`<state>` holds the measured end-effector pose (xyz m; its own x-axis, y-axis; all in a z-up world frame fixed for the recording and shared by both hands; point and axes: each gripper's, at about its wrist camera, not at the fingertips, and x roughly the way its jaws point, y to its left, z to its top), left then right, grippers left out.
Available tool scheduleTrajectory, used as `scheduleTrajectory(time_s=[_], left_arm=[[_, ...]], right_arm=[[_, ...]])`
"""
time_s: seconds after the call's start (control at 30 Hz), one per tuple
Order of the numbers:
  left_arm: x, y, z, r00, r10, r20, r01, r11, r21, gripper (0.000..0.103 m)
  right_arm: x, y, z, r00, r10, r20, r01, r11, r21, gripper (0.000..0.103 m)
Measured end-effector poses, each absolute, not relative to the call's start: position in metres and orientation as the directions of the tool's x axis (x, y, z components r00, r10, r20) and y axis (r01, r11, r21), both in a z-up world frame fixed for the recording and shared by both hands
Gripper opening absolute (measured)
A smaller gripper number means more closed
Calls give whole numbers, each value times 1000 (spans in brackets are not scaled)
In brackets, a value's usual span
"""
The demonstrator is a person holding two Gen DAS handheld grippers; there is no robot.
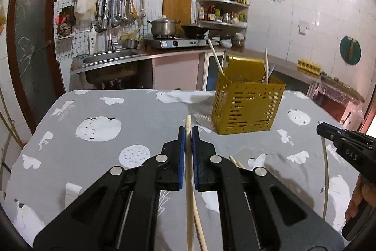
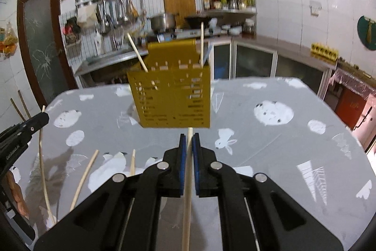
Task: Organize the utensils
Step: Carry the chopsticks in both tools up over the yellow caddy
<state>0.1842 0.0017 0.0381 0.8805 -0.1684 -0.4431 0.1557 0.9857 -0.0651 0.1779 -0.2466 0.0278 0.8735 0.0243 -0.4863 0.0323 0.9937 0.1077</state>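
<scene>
A yellow perforated utensil holder [image 1: 246, 107] stands on the table with a few chopsticks sticking out of it; it also fills the middle of the right wrist view [image 2: 174, 98]. My left gripper [image 1: 188, 131] is shut on a pale wooden chopstick [image 1: 188, 171], lifted above the cloth, its tip poking past the blue pads. My right gripper [image 2: 189, 138] is likewise shut on another chopstick [image 2: 187, 204], just short of the holder. Each gripper shows at the edge of the other's view: the right gripper [image 1: 347, 145] and the left gripper [image 2: 23, 128].
The table wears a grey cloth with white animal prints [image 1: 98, 128]. Loose chopsticks [image 2: 84, 175] lie on it at the near left. Behind are a sink [image 1: 110, 58], a gas stove with pot [image 1: 164, 27], a spice shelf and tiled walls. A hand [image 1: 357, 199] holds the right gripper.
</scene>
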Motion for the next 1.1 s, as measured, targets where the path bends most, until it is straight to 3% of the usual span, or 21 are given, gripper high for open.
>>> scheduleTrajectory(time_s=[0.43,1.1], left_arm=[[147,10,69,933,-191,-306,167,981,-102,4],[186,-29,97,945,-241,-220,238,970,-40,4]], right_arm=[[130,-248,58,954,-22,-298,49,995,85,6],[168,-261,94,981,-12,-194,19,999,32,6]])
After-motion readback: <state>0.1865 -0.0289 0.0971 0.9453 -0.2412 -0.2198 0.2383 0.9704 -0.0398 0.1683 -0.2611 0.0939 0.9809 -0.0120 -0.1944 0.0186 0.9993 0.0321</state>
